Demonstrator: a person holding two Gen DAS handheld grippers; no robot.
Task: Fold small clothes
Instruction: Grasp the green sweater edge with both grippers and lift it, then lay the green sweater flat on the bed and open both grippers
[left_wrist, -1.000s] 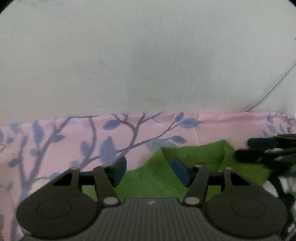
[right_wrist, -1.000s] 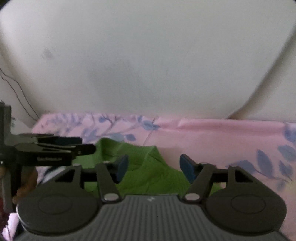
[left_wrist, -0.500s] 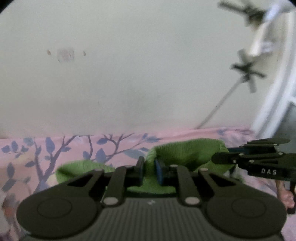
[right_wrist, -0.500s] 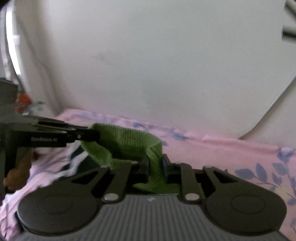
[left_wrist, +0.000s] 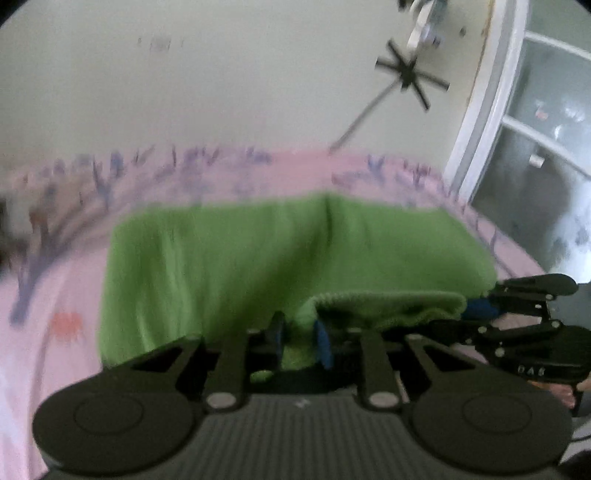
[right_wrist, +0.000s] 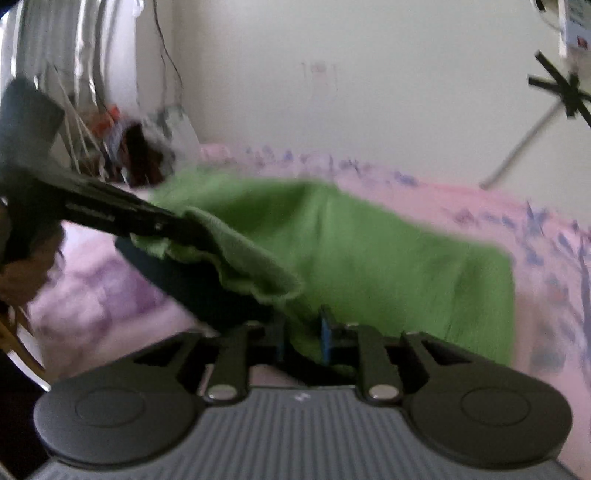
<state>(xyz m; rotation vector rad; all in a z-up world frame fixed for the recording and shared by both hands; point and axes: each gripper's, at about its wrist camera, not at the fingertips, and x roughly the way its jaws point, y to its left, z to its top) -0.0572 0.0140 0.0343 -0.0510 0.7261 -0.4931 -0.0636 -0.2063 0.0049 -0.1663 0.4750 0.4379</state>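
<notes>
Left wrist view: the left gripper (left_wrist: 301, 341) has green knit between its blue pads; its jaws have just been opening slightly, yet the cloth remains pinched, so it reads as clamped on the garment's near edge. The green garment (left_wrist: 229, 258) lies spread across the pink floral bedsheet (left_wrist: 55, 354), its far edge near the wall. The right gripper (left_wrist: 480, 314) appears at the right, its tips at the same near hem, which is raised between the two tools.

Right wrist view: the right gripper (right_wrist: 303, 338) also has the green garment (right_wrist: 388, 258) between its pads; its jaws have likewise just been opening a little with cloth between them. The left gripper (right_wrist: 173, 225) enters from the left, its tips buried in the lifted hem.

Step in hand, as judged: both tools hold the near edge and carry it to make a fold. The next move calls for keeping both corners level, laying the edge squarely over the far part, then releasing both together.
</notes>
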